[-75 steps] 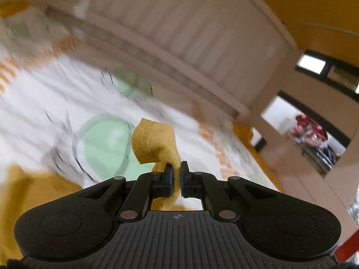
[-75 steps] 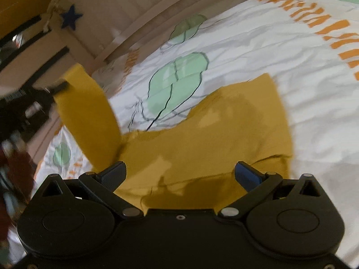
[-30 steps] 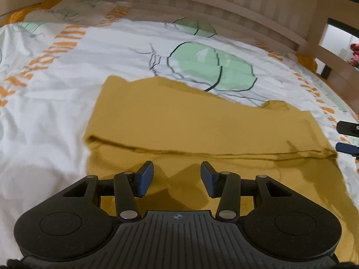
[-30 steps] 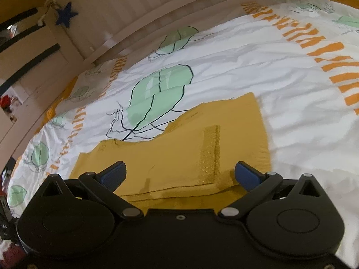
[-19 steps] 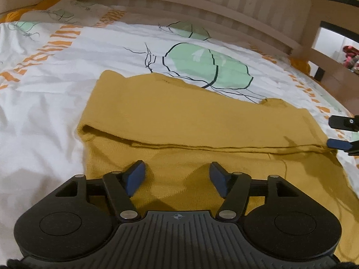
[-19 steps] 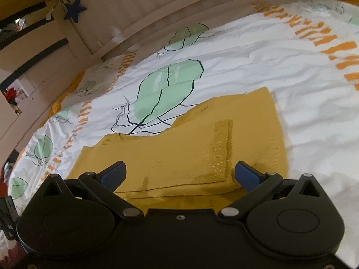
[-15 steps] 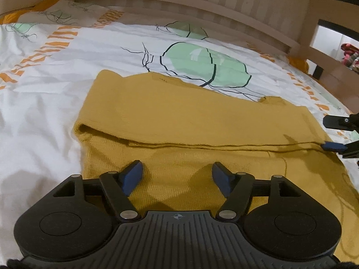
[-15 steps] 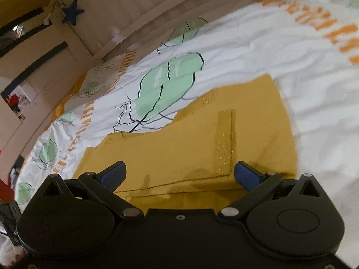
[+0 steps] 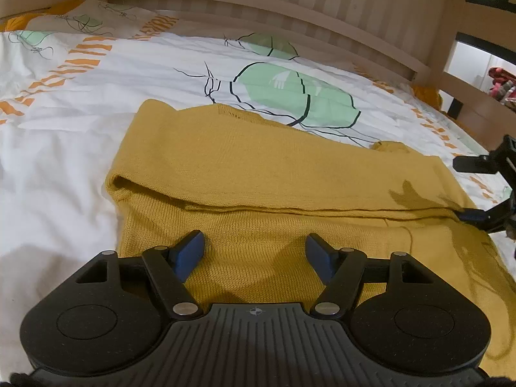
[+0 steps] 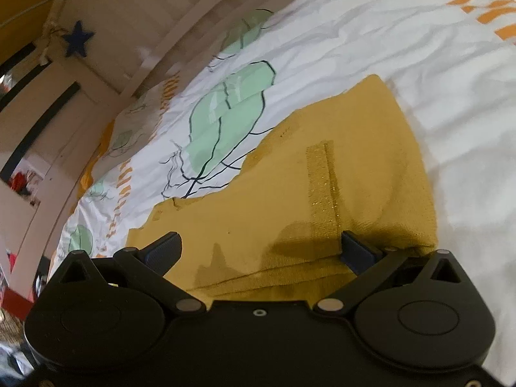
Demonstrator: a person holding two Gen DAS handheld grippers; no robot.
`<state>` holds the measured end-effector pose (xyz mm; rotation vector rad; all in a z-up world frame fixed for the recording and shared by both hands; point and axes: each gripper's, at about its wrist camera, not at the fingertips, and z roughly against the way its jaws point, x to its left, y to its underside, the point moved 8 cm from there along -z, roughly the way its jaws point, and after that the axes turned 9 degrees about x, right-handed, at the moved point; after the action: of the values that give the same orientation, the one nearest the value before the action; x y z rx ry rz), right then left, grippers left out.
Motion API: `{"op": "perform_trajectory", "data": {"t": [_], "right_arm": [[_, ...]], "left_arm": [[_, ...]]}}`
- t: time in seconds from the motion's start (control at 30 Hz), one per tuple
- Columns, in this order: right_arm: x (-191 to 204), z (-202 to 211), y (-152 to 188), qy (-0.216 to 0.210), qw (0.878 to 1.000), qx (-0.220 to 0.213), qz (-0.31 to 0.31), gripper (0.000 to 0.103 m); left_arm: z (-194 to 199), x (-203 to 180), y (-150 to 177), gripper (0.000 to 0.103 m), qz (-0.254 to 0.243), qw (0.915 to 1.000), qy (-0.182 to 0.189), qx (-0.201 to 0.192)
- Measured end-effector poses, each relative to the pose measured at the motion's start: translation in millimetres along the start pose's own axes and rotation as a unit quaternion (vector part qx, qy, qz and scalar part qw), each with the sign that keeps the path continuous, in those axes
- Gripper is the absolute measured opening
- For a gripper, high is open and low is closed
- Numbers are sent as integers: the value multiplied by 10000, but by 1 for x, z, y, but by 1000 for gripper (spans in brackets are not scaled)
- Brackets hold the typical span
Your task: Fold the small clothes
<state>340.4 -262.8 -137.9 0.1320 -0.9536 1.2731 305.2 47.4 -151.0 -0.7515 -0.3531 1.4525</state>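
Mustard-yellow knitted garment (image 9: 258,174), small and soft, lying flat on the white bed sheet (image 9: 58,135) printed with green leaf shapes and orange dashes, inside a pale wooden bed frame (image 9: 290,3). One lengthwise fold appears done: a doubled upper layer lies across the far part of the garment, its free edge running from side to side in the left wrist view, with a single layer showing below it toward the camera. In the right wrist view a sleeve with a ribbed, faintly glittering cuff (image 10: 322,187) lies laid over the body panel. Judged from this lay, the first fold is set down and at least one further fold remains before the piece is compact.

Left gripper (image 9: 254,251): blue-padded fingers spread apart above the near, unfolded part of the knit, nothing between them. Right gripper (image 10: 261,246): fingers wide apart low over the garment's end, one fingertip (image 10: 358,248) beside the folded edge; no cloth is pinched. Its two fingertips also enter the left wrist view at the right border, at the fold line.

Compared with the earliest frames, the left gripper, then clamped on a raised corner of the yellow fabric, has released it; the sleeve that hung in the air now lies flat. Over the last second the left fingers widened, and the right view tilted and drew closer to the cloth.
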Motion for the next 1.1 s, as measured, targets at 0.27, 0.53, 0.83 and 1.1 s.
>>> {"op": "perform_trajectory", "data": {"t": [0.27, 0.53, 0.83, 1.1], "right_arm": [[13, 2, -1, 976, 9946, 141, 322, 11], [62, 34, -13, 1250, 9800, -426, 1491, 10], [-3, 17, -29, 1970, 9758, -71, 951, 18], [-8, 27, -13, 1939, 9768, -182, 894, 69]], "left_arm": [[1, 2, 0, 68, 38, 10000, 50, -23], [1, 1, -1, 68, 45, 10000, 58, -20], [3, 0, -2, 69, 38, 10000, 72, 11], [23, -7, -10, 72, -163, 9992, -43, 363]]}}
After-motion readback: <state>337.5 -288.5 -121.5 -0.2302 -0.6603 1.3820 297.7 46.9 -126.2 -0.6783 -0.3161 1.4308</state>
